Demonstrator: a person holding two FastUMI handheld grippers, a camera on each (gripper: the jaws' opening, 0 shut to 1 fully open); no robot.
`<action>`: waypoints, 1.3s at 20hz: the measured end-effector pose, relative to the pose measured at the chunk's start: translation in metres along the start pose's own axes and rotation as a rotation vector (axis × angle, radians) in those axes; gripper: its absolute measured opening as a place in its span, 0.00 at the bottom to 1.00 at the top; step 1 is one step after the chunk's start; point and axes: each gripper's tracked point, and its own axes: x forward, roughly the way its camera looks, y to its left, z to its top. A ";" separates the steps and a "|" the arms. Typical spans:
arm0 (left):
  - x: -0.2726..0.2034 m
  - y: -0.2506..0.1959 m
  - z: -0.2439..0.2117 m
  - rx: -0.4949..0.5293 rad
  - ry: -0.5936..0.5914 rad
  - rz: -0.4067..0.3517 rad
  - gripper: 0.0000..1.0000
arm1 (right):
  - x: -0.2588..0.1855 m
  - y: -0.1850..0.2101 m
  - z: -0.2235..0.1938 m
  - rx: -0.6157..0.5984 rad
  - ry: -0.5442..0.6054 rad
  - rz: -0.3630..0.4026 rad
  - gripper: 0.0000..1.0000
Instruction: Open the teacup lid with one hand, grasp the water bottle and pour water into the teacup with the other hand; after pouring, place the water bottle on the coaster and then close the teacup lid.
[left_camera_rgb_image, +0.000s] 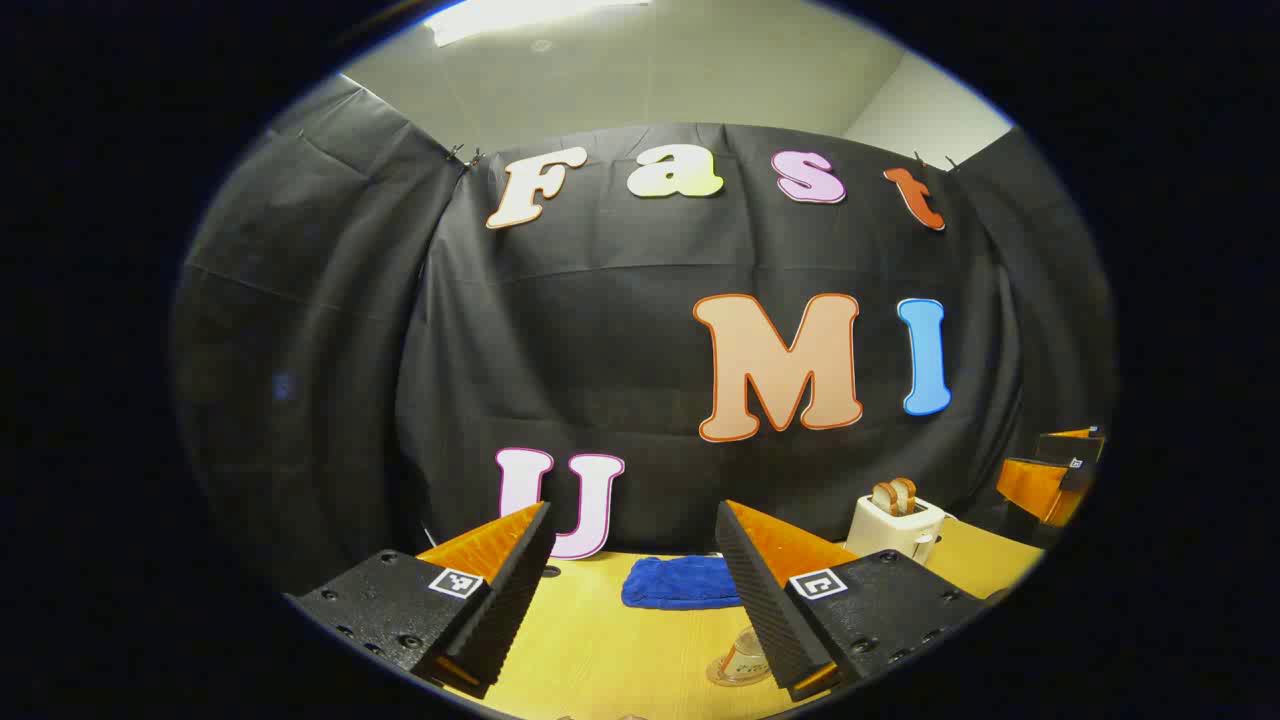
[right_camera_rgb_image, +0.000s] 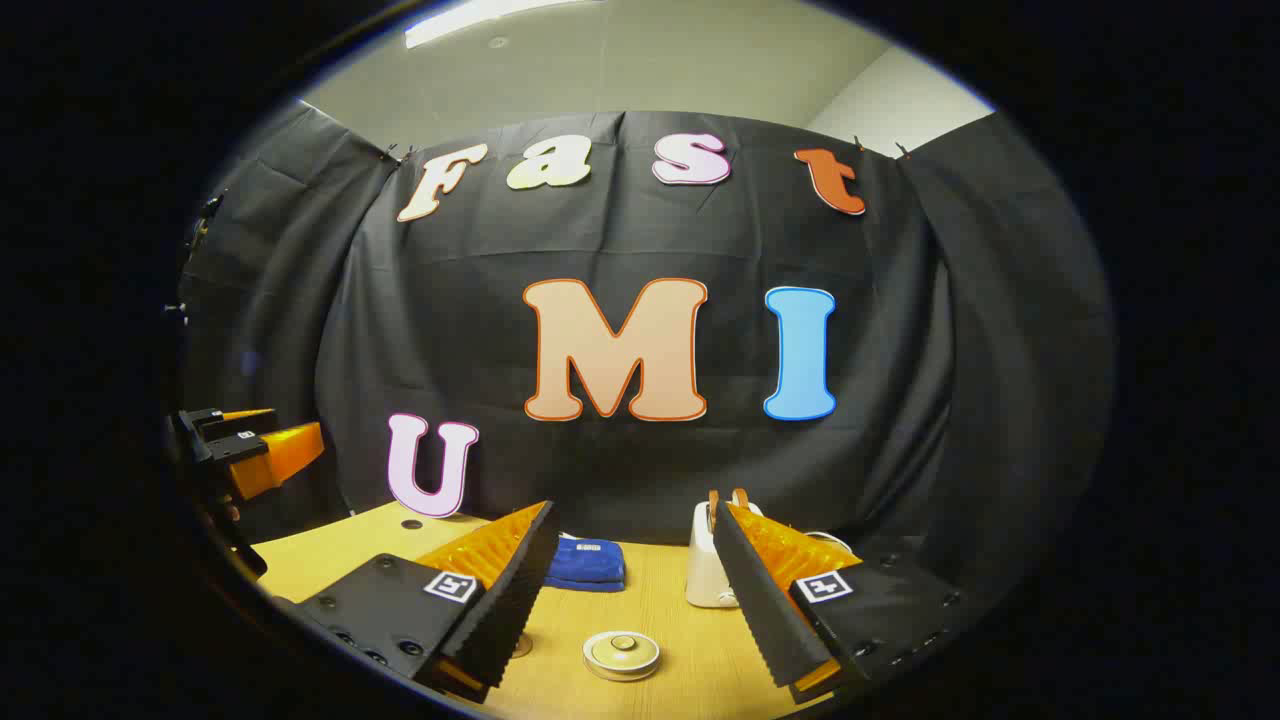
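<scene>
Left tool (left_camera_rgb_image: 635, 535): fingers spread wide, nothing between them, held above the desk (left_camera_rgb_image: 600, 650). In the left gripper view a clear glass item (left_camera_rgb_image: 738, 662) stands on the desk beside the right finger, partly hidden by it; cannot tell whether it is the bottle or a cup. A folded blue cloth (left_camera_rgb_image: 680, 582) lies farther back, near the wall. A white toaster (left_camera_rgb_image: 893, 524) with bread slices in its slots stands to the right.

Right tool (right_camera_rgb_image: 632, 530): fingers also spread, empty, above the desk. In the right gripper view the teacup (right_camera_rgb_image: 621, 655) sits on the desk between and beyond the fingertips, lid on, knob up. The blue cloth lies behind the left finger; the toaster stands partly behind the right finger. The left tool appears at the far left edge, well apart.
</scene>
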 end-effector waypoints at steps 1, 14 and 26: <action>-0.001 -0.001 -0.002 0.002 0.005 0.000 0.92 | 0.001 0.003 -0.003 -0.001 0.005 0.010 0.96; -0.003 -0.008 -0.003 0.039 0.011 -0.004 0.95 | 0.002 -0.003 -0.027 -0.027 0.034 0.026 0.97; -0.007 -0.008 -0.002 0.043 0.010 0.002 0.95 | 0.008 0.002 -0.040 -0.049 0.065 0.055 0.99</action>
